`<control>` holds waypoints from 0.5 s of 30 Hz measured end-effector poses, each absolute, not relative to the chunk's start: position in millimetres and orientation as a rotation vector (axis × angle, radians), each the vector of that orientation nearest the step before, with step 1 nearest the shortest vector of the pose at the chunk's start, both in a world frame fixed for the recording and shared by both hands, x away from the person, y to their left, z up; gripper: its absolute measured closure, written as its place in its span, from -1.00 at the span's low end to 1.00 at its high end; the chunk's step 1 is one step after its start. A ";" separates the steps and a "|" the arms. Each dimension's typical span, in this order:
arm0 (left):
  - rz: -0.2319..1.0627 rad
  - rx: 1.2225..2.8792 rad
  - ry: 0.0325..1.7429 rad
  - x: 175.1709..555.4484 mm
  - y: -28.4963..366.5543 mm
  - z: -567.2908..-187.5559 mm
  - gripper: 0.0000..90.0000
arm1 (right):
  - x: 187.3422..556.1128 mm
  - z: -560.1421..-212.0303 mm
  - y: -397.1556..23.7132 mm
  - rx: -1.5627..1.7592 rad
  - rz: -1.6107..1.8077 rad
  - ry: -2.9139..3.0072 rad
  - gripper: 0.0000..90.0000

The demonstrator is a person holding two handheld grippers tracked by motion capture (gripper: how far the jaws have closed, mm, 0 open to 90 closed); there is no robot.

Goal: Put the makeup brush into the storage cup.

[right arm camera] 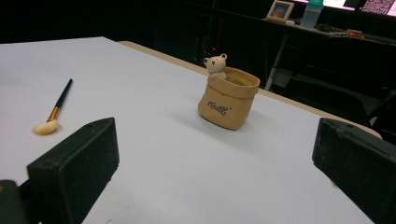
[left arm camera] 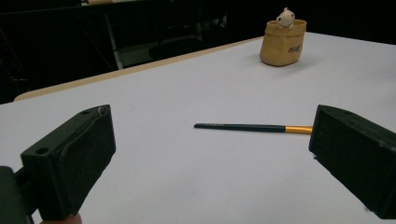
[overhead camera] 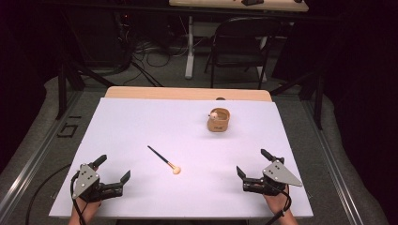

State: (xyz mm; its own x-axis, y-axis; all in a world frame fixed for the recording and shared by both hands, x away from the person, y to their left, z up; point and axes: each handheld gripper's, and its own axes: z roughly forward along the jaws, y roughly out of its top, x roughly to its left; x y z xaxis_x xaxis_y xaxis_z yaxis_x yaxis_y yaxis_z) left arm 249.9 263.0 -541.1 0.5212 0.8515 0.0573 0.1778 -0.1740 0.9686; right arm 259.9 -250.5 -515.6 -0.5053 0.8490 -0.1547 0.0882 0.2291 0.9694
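Dark-handled makeup brush with gold ferrule and cream bristle head (overhead camera: 164, 160) lying mid white tabletop (overhead camera: 141, 122), long axis slanting away leftward, bristles nearest. Nearer left gripper (overhead camera: 113, 169); right gripper (overhead camera: 251, 163) farther. Both spread wide, empty. Tan bear pouch holder (overhead camera: 218, 120) beyond.

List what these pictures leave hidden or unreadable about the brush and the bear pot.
- Brush: in the left gripper view its bristle head is hidden behind the left claw's black finger.
- Bear pot: the lettering on its front is too small to read in the right gripper view and the high view.
- Bear pot's inside: its rim hides the bottom; contents cannot be told.
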 end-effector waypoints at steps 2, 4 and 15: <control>0.764 1.665 0.883 250.0 263.2 -541.2 -0.99 | 259.4 -515.2 -250.6 0.871 1.332 1.792 -1.00; 0.762 1.666 0.883 250.0 263.0 -541.3 -0.99 | 259.4 -515.2 -250.4 0.870 1.333 1.792 -1.00; 0.749 1.673 0.876 250.5 262.4 -541.4 -0.99 | 259.7 -515.5 -249.7 0.868 1.327 1.804 -1.00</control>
